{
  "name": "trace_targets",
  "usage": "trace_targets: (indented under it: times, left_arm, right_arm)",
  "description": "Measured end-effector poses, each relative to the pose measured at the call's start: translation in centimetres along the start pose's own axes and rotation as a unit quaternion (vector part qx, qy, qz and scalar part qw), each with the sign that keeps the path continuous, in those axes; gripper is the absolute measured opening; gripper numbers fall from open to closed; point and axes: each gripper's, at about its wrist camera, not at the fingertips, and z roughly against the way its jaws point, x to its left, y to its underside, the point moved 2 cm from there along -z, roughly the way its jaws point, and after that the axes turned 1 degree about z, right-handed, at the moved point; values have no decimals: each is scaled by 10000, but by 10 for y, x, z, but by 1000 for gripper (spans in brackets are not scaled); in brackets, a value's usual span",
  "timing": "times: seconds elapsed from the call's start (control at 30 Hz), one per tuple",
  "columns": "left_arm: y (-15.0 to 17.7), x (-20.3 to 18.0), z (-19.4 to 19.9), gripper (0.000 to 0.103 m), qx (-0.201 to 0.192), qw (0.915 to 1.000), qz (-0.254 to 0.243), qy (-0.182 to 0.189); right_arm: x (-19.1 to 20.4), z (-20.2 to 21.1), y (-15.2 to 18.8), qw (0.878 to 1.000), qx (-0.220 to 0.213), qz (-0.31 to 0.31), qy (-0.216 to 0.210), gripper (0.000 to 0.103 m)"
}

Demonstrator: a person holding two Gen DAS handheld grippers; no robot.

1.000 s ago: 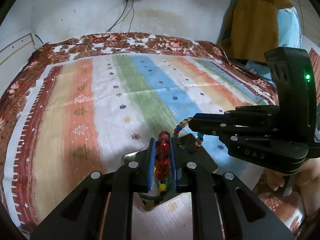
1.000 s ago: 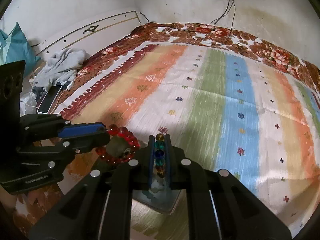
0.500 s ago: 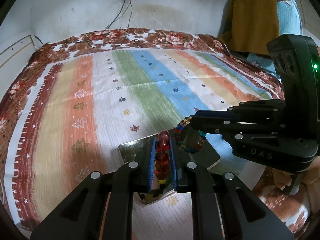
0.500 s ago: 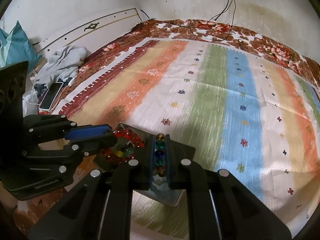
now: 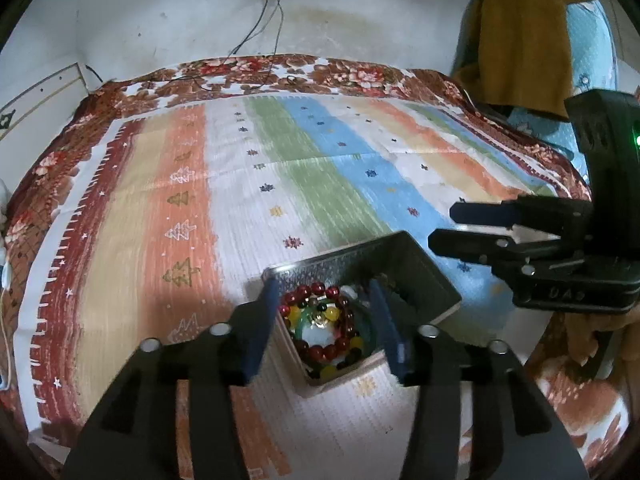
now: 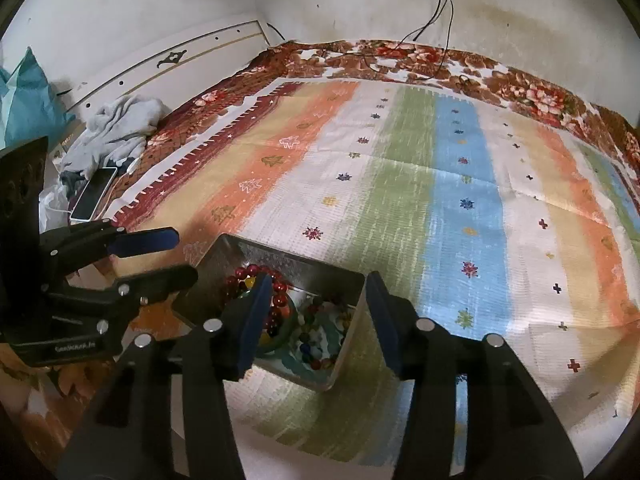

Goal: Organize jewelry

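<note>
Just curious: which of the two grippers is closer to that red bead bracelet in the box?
Left. The left gripper hangs directly over the red bead bracelet, jaws opening; the right gripper is beside it, over multicoloured beads.

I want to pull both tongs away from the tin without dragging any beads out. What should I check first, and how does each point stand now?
1. Red bead bracelet lies inside the metal tin: ok.
2. Left tongs opening, pads clear of the beads: ok.
3. Right tongs opening, nothing pinched: ok.
4. Multicolour bead bracelet down in the tin: ok.
5. No strand snagged on a finger: cannot tell.
6. Tin flat on the striped bedspread: ok.
</note>
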Motion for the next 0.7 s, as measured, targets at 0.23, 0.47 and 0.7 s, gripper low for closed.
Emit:
trace_targets:
  times: [0.23,0.47,0.7]
  left_arm:
    - [9,-4,2,86,-40,9996,-130,-237]
    - [13,-7,4,97,-136,9980,-274,-553]
    - [18,-2,5,97,-154,9955,-193,-919]
  right_arm:
    - [-3,8,10,10000,-70,-49,-34,82]
    - [-5,18,18,9996,-203,-197,-21,93]
    - [4,28,24,9991,-396,-33,142,97]
